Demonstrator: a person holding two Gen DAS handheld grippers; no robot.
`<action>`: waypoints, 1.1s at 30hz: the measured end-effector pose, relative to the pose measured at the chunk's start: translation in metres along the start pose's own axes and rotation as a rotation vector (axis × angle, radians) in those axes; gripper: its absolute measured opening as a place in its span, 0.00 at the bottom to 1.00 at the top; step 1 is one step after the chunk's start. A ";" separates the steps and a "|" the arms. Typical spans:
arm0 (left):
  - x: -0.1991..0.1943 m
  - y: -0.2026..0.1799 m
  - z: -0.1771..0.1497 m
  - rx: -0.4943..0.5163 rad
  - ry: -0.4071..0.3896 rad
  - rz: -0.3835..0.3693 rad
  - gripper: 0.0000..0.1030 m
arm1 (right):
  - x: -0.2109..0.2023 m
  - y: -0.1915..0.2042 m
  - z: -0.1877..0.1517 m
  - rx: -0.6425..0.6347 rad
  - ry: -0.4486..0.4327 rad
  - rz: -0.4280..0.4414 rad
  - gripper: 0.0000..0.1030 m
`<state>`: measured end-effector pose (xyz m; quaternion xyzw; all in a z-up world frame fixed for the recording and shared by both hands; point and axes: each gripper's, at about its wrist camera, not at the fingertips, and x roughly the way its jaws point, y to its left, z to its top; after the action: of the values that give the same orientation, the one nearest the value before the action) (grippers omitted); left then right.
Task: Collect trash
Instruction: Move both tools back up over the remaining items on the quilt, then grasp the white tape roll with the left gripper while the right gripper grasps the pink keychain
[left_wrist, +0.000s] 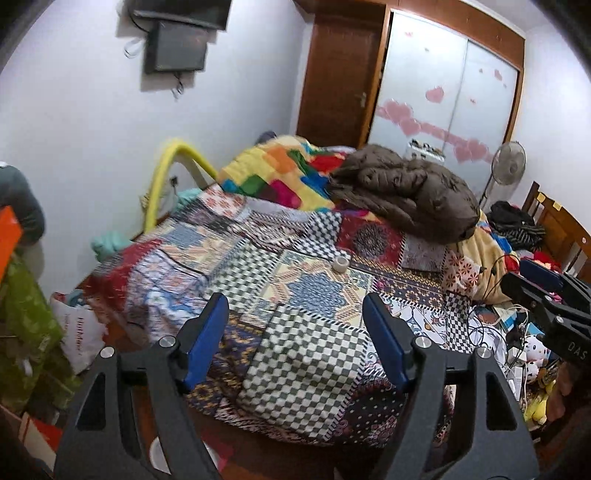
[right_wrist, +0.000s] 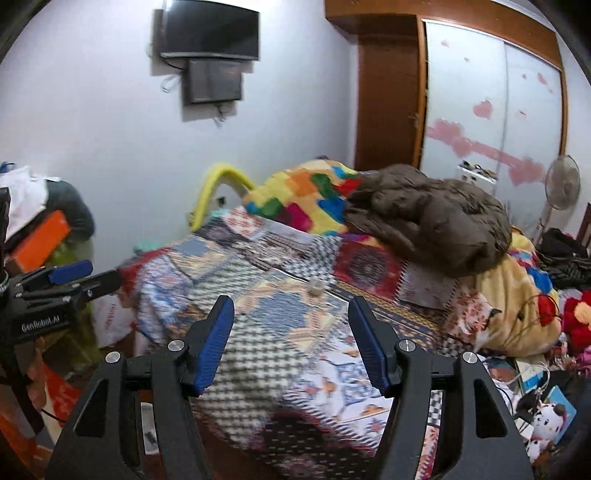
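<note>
A small pale roll or cup (left_wrist: 340, 264) (right_wrist: 316, 288) lies on the patchwork bedspread (left_wrist: 303, 354) (right_wrist: 258, 369), too small to say which. My left gripper (left_wrist: 295, 299) hangs over the near end of the bed, jaws wide apart and empty, well short of the small object. My right gripper (right_wrist: 291, 301) is also open and empty above the bedspread. Each gripper shows in the other's view: the right gripper (left_wrist: 524, 278) at the right edge, the left gripper (right_wrist: 101, 275) at the left edge. The right wrist view is motion-blurred.
A brown padded jacket (left_wrist: 406, 188) and a bright block-coloured blanket (left_wrist: 280, 173) are heaped at the bed's far end. A white plastic bag (left_wrist: 79, 332) sits on the floor at left. Cables, boxes and soft toys (left_wrist: 528, 347) crowd the right side. A fan (left_wrist: 509, 162) stands by the wardrobe.
</note>
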<state>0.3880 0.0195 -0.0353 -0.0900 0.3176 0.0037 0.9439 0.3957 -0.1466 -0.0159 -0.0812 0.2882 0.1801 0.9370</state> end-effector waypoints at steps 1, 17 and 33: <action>0.015 -0.003 0.002 0.003 0.017 -0.002 0.72 | 0.009 -0.008 -0.001 0.005 0.013 -0.013 0.59; 0.215 -0.042 0.006 0.068 0.204 -0.064 0.72 | 0.171 -0.110 -0.048 0.153 0.288 -0.058 0.59; 0.361 -0.063 0.016 0.119 0.285 -0.127 0.72 | 0.313 -0.134 -0.057 0.242 0.373 -0.040 0.42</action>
<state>0.6897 -0.0579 -0.2293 -0.0536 0.4417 -0.0877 0.8913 0.6590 -0.1940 -0.2344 -0.0056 0.4745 0.1076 0.8736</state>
